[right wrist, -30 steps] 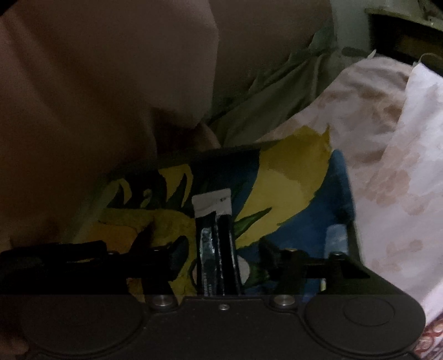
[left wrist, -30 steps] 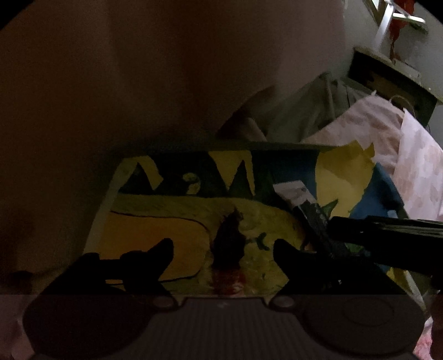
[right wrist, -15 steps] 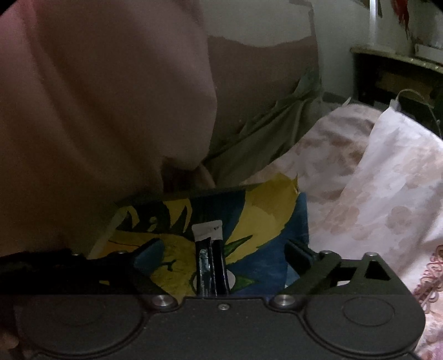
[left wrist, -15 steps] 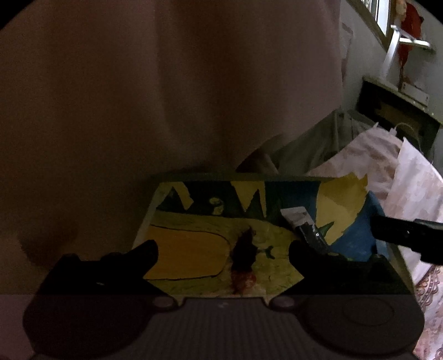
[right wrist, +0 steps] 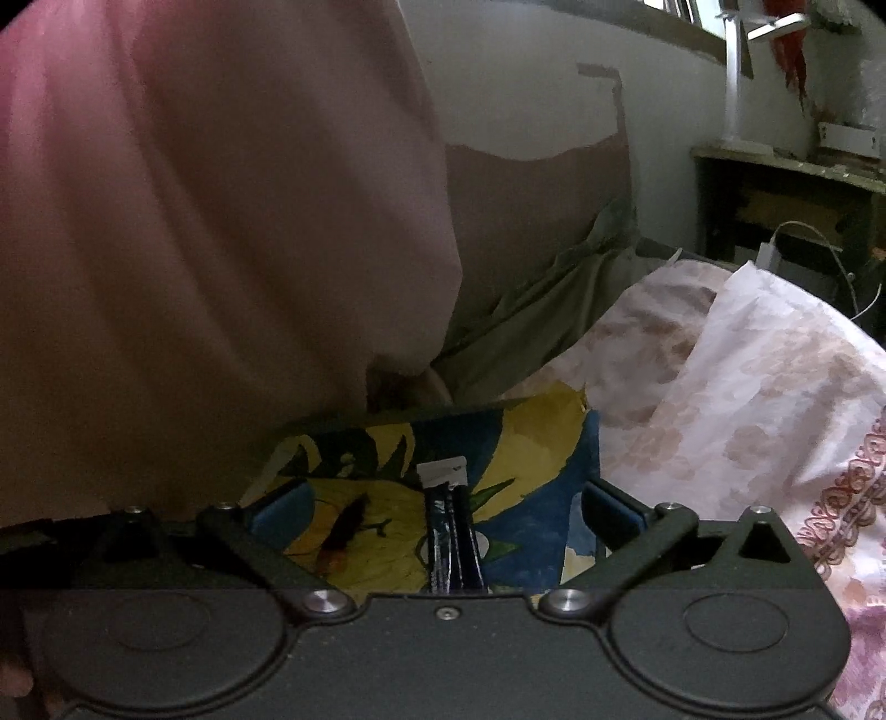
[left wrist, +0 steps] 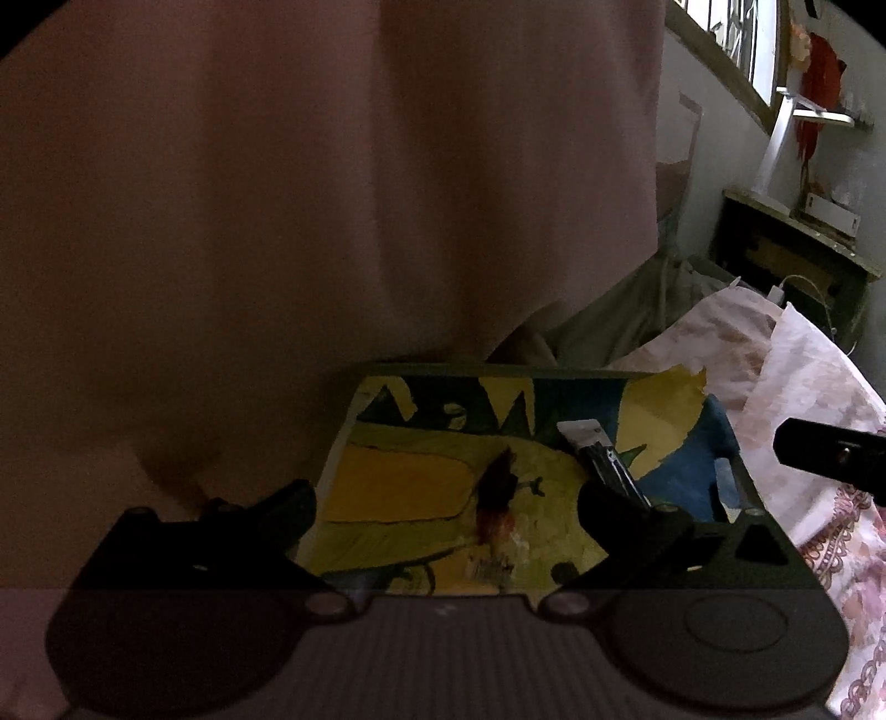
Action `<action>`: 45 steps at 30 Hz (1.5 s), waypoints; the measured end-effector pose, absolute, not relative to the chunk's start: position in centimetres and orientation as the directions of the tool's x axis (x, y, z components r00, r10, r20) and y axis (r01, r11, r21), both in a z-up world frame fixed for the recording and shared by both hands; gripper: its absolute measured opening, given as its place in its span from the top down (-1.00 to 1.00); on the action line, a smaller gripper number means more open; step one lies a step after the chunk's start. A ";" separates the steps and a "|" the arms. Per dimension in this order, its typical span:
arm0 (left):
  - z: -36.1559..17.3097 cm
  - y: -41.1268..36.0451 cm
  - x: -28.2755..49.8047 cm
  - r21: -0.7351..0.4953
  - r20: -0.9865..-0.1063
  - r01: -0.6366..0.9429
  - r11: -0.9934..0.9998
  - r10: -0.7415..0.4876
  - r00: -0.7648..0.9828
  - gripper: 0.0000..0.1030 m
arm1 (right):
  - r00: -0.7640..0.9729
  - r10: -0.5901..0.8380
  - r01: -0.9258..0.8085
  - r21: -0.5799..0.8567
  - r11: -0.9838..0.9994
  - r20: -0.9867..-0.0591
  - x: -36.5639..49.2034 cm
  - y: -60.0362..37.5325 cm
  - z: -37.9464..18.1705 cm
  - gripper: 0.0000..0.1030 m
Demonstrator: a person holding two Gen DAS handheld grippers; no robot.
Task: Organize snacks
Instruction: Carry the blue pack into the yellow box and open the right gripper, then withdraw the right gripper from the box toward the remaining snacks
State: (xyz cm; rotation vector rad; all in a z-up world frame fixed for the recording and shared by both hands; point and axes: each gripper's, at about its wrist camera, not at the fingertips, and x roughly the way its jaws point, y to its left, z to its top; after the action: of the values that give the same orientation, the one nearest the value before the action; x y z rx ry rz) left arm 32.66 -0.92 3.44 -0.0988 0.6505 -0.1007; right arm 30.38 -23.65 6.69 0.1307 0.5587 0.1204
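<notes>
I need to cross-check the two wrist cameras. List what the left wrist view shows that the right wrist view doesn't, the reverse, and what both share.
Left wrist only: one finger of the right gripper jutting in from the right edge.

Right wrist only: blue pads inside its own opening jaws; nothing sits between them.

Both: the painted yellow-and-blue tray, the dark snack stick with a white end lying on it, the reddish-brown snack, pink fabric, floral bedding.

Two near wrist views angled down, both sharing the painted sheet (left wrist: pixel 421 487) (dark packet (right wrist: pixel 451 531) too).

A home bedroom: floral bedding (right wrist: pixel 747 387), barred window (left wrist: pixel 736 50).
</notes>
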 end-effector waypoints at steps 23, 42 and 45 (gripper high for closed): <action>4.5 2.1 21.9 -0.115 -0.597 0.018 0.993 -0.084 0.798 -0.99 | 0.841 0.187 -0.125 0.154 0.980 -0.507 20.5 -21.7 7.8 -0.99; 1.6 2.9 15.2 0.032 -0.612 0.050 0.998 -0.020 0.791 -0.99 | 0.806 0.151 -0.181 0.005 0.984 -0.572 14.3 -20.4 4.2 -0.99; 0.6 2.8 14.2 0.072 -0.626 0.068 0.995 -0.009 0.779 -0.99 | 0.788 0.141 -0.181 -0.007 0.983 -0.599 13.3 -21.1 3.1 -0.99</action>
State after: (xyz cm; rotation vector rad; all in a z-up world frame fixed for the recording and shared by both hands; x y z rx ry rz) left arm 14.22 2.84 0.56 0.0921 0.6761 -0.0417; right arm 13.30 -21.14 3.09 -0.0656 0.6396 0.1739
